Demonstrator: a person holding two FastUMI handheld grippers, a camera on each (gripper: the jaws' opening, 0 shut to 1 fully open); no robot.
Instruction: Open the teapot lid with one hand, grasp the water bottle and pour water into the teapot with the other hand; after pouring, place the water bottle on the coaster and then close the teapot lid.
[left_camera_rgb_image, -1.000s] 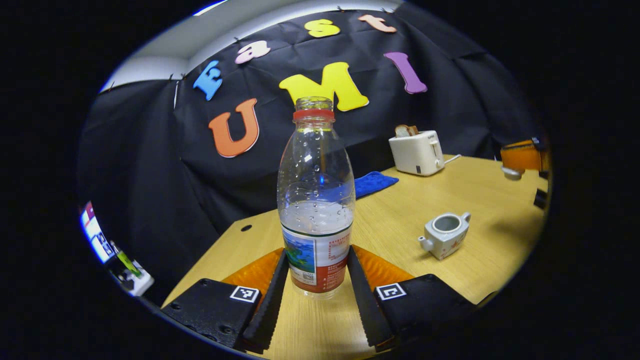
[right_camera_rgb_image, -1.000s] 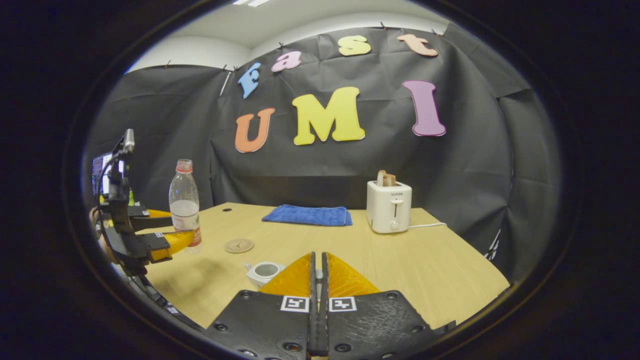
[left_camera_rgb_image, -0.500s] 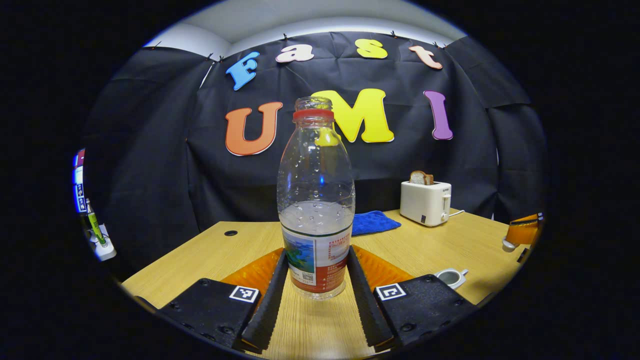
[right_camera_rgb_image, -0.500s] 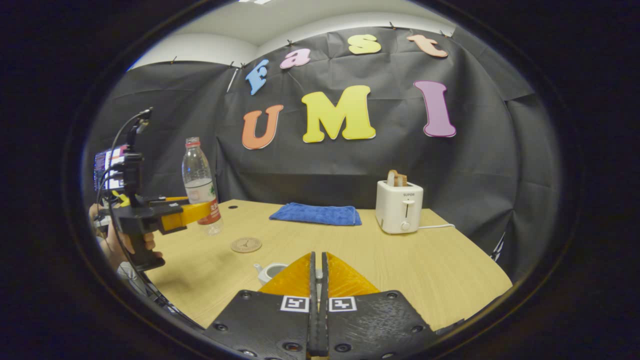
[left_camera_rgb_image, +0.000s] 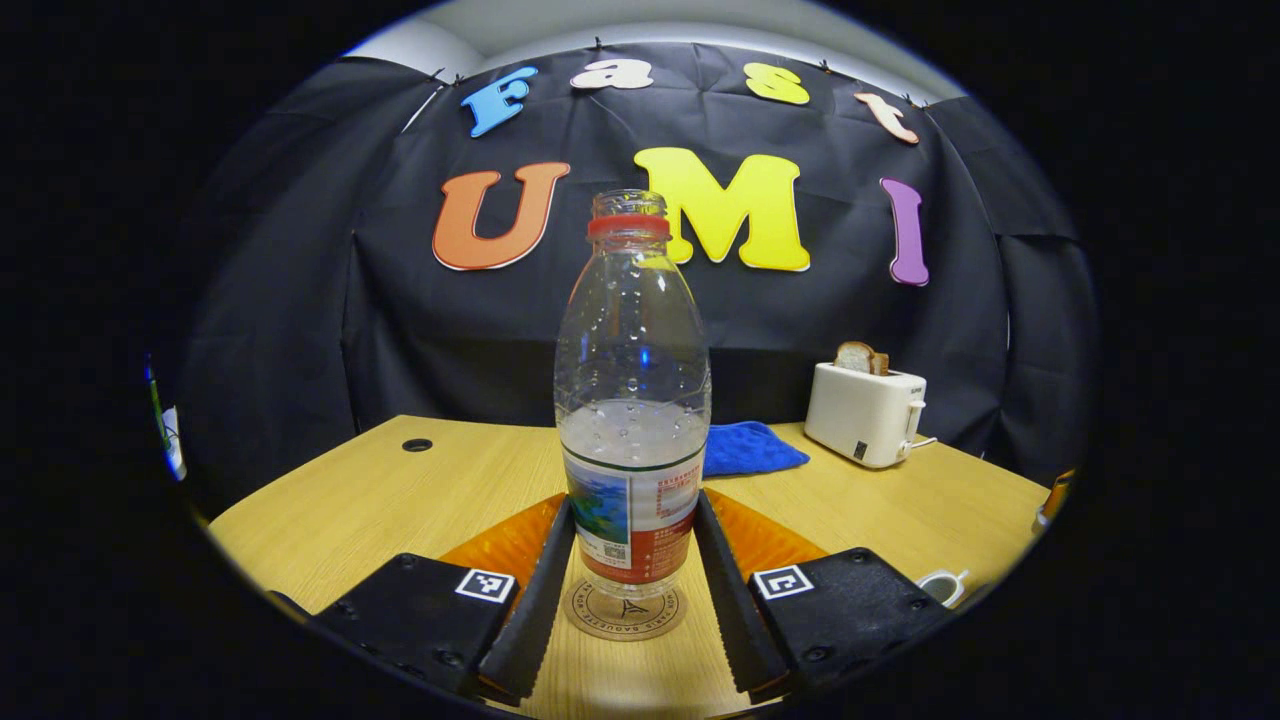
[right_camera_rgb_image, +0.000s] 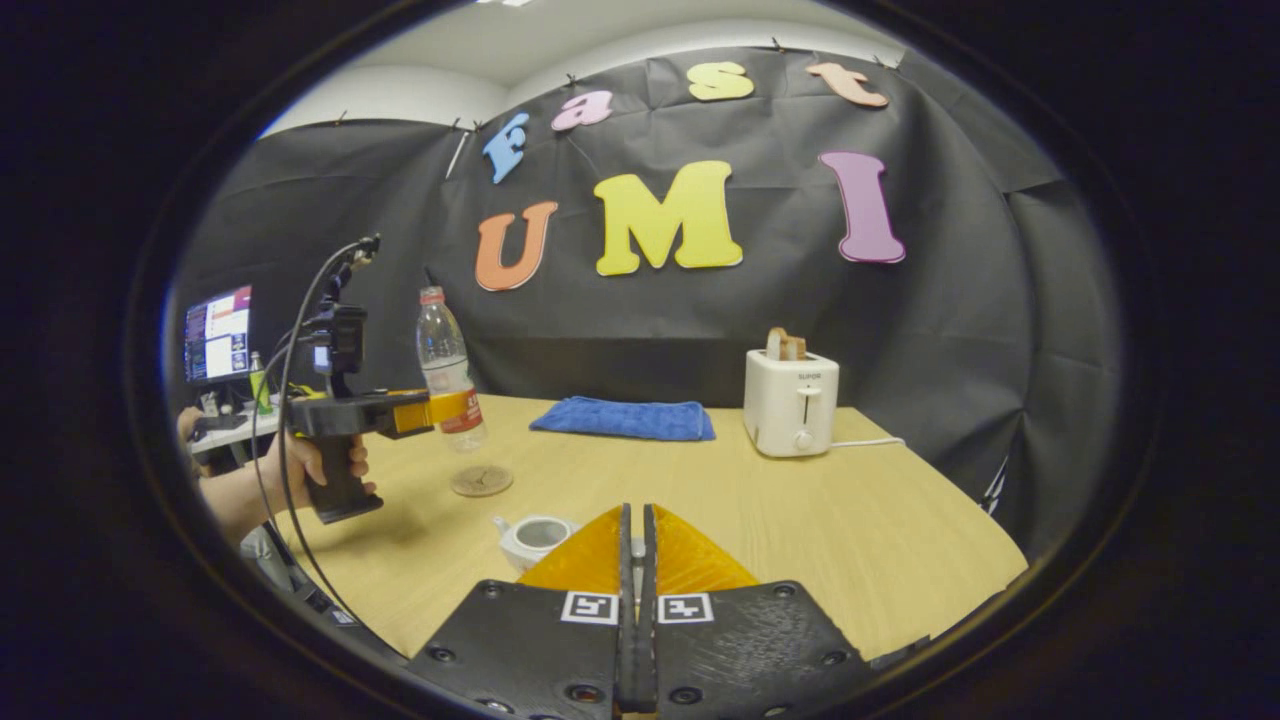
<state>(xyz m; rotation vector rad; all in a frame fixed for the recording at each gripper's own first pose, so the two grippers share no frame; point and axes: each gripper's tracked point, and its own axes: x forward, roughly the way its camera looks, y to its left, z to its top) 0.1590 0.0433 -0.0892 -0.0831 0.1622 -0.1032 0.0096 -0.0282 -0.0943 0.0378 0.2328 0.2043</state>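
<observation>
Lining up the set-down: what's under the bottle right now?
The coaster lies directly under the bottle, which the left gripper holds above it. The bottle's base covers the coaster's middle, so the gap can't be judged.

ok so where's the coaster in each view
Left gripper view: the coaster lies at bottom centre, right under the water bottle, between the left gripper's fingers.
Right gripper view: the coaster lies left of centre on the table, below the held bottle.
Shared landmark: the white toaster.
</observation>
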